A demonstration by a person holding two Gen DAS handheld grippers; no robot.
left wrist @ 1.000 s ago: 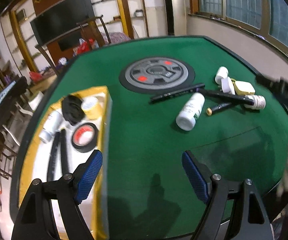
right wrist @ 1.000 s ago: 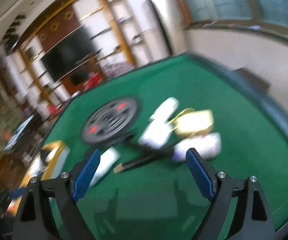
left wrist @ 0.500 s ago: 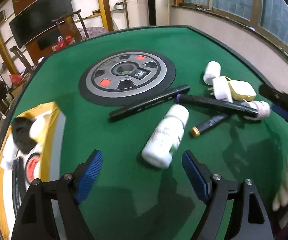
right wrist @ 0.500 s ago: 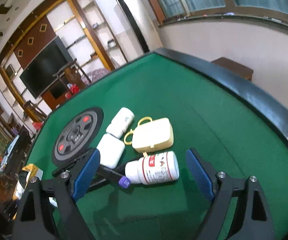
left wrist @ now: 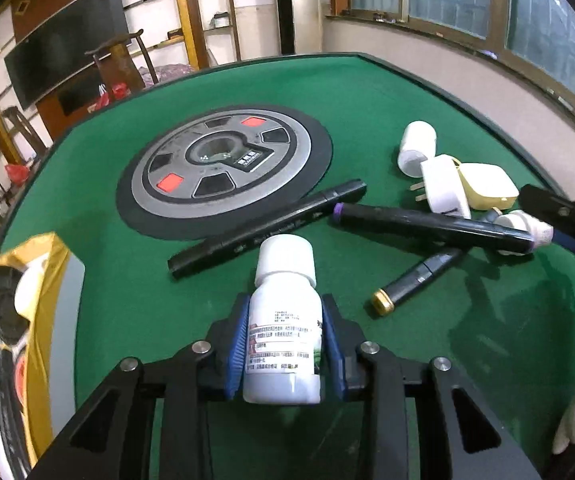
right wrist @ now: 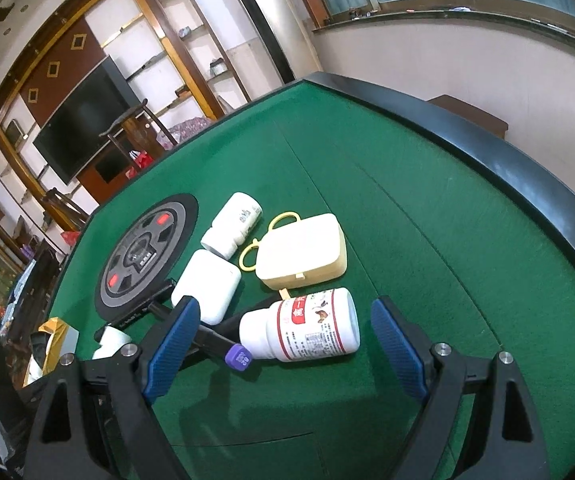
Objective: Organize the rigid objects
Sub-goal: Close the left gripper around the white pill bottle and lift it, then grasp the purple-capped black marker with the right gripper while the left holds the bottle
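1. At the far left of the left wrist view, a glossy gold-rimmed tray (left wrist: 57, 280) holds dark, rounded items, too distorted to identify.
2. Upper centre, a flat round panel (left wrist: 223, 168) of grey and black with red patches is set in the green felt surface (left wrist: 127, 300).
3. Bottom centre, the left claw (left wrist: 283, 344) pinches a smooth white plastic bottle (left wrist: 283, 320) with a printed label; its ribbed blue pads press both sides, with the cap pointing away from the camera.
4. Just beyond it lies a long black marker (left wrist: 267, 228); to the right, a purple-ended marker (left wrist: 431, 224) and a short gold-tipped tube (left wrist: 415, 280).
5. In the right wrist view, centre left, lie a white cylinder bottle (right wrist: 233, 224) and a rounded white charger (right wrist: 207, 290).
6. Centre, a cream case (right wrist: 307, 250) with a yellow loop.
7. Bottom centre, the right claw (right wrist: 283, 352) is spread wide, touching nothing; a red-labelled white bottle (right wrist: 311, 330) lies on its side between the pads.
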